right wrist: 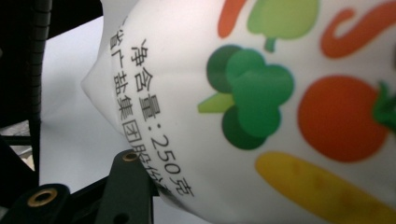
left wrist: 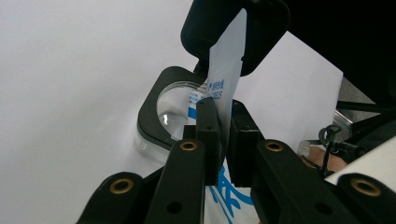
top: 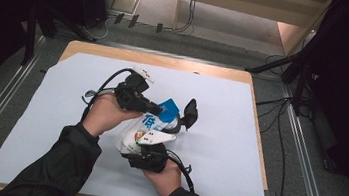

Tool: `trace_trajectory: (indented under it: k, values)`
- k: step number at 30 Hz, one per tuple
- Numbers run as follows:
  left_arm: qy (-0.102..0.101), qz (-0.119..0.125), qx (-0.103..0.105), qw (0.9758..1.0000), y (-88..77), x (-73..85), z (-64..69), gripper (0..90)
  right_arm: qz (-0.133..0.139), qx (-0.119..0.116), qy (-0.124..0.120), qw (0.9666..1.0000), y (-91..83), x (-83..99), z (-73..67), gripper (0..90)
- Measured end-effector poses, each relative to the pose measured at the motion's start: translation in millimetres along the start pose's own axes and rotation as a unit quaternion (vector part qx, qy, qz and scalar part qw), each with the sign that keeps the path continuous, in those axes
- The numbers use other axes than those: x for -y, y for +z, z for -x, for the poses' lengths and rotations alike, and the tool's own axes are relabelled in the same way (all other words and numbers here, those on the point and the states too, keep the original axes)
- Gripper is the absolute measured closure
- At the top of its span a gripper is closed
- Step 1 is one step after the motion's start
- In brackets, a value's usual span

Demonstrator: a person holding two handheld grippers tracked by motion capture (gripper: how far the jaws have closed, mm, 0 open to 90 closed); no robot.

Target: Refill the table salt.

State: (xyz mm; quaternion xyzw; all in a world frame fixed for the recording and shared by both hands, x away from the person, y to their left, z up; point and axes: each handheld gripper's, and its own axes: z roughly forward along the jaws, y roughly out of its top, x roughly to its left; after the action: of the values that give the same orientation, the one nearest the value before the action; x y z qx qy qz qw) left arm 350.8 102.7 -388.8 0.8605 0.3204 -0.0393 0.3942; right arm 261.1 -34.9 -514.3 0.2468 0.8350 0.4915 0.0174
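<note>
A white bag (top: 139, 128) with blue print and pictures of vegetables hangs over the middle of the table between my two grippers. My left gripper (top: 159, 110) comes in from the left and is shut on the bag's thin blue top edge. In the left gripper view its two pads (left wrist: 209, 135) pinch that flat edge (left wrist: 228, 60). My right gripper (top: 142, 149) holds the bag's lower end from the near side. In the right gripper view the bulging bag (right wrist: 261, 93) presses against the one finger (right wrist: 128, 186) that shows.
A black-framed magnifier (top: 186, 115) lies on the white sheet (top: 226, 150) just right of the bag; its lens (left wrist: 170, 109) sits behind the left jaws. The sheet covers a wooden table (top: 167, 62). Cables and dark stands ring the floor around it.
</note>
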Motion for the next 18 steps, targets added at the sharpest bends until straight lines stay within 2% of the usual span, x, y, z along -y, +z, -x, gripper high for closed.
trace_trajectory:
  k: [4,8,14,18]
  values:
    - [-0.002,0.002,-0.001,1.0,0.2,-0.3,-1.2,84.4,0.002,0.0,0.002,1.0,-0.8,-0.1,1.2,56.6]
    - [-0.005,0.004,0.001,1.0,0.0,-0.2,-1.8,81.5,0.005,-0.01,0.01,0.9999,-2.1,-0.9,1.9,57.1]
    - [0.0,0.0,-0.002,1.0,0.1,1.1,-1.2,78.6,0.009,-0.005,0.008,0.9999,-0.6,1.5,0.3,57.3]
    - [0.005,0.0,-0.004,1.0,-0.2,2.0,-0.6,82.9,0.01,-0.003,0.001,0.9999,-0.6,2.3,-0.5,57.6]
